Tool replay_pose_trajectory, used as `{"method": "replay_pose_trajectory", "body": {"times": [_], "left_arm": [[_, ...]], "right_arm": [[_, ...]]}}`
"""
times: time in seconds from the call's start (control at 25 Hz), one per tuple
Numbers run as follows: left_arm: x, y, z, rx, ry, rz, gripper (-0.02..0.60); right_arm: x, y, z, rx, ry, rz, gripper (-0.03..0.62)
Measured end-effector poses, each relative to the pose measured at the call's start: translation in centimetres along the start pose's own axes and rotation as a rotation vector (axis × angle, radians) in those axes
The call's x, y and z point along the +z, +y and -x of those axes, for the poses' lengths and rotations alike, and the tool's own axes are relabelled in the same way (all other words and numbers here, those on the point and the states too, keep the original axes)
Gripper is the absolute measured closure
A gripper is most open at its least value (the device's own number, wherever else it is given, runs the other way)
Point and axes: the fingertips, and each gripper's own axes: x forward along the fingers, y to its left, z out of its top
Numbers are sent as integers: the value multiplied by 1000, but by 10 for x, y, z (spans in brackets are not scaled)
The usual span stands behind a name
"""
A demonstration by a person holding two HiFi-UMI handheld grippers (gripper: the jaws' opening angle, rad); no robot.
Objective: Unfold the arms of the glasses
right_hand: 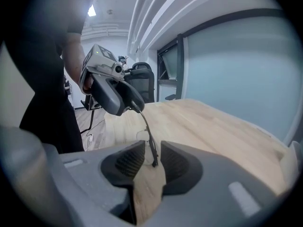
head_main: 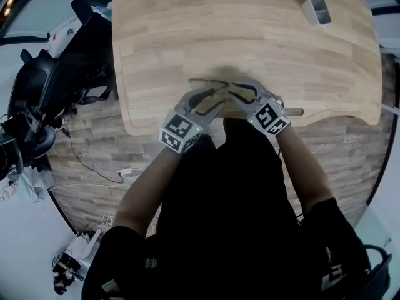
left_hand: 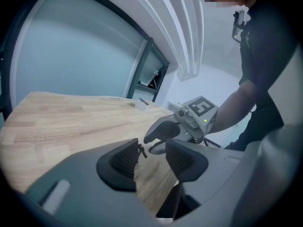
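Thin-framed glasses are near the front edge of the wooden table, between my two grippers. In the right gripper view one black arm runs from the tips of my left gripper down into my right gripper, with a clear lens beside it. The right pads stand a little apart on either side of the arm and do not press it. In the left gripper view a small black end of the glasses lies against one pad of my left gripper. A gap separates it from the other pad. My right gripper sits just beyond.
A small white box stands at the table's far right. A black office chair and cables are on the floor to the left. The person's body is close against the table's curved front edge.
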Motion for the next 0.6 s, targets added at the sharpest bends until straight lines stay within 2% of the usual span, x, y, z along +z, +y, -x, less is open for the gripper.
{"method": "replay_pose_trajectory", "body": {"times": [0.24,0.6], "left_arm": [[7,-23,-10,-36,4,-35,391],[12,-52,-26,-85,8,-56,391]], "right_arm": [[0,6,7,1,-40,-56,493],[-18,8,12,14,-9,-80,485]]}}
